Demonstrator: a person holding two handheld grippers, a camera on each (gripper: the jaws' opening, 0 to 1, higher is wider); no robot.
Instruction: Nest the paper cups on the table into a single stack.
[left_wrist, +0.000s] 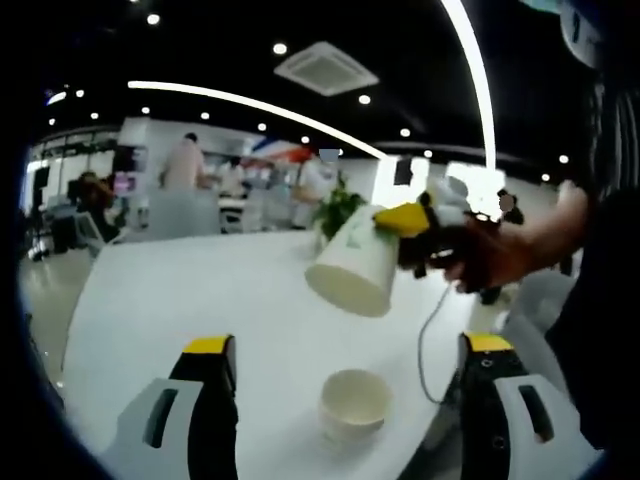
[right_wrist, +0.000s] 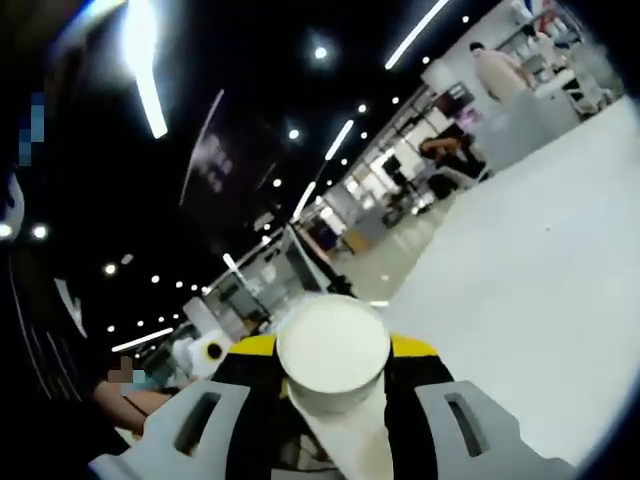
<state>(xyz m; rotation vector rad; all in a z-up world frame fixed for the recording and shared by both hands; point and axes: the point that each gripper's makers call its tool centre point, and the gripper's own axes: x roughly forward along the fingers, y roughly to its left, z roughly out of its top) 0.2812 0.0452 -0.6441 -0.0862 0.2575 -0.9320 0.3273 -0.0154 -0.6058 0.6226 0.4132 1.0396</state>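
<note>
Right gripper (right_wrist: 335, 400) jaws clamp tilted cup (left_wrist: 352, 268), base forward, lined up for nesting. Second cup (left_wrist: 353, 403) upright on surface (left_wrist: 180, 290) between wide left gripper (left_wrist: 350, 400) jaws.

Bright ceiling strip lights (left_wrist: 470, 70) glare against dark ceiling; soft, blurry fisheye frames, edges warped.
</note>
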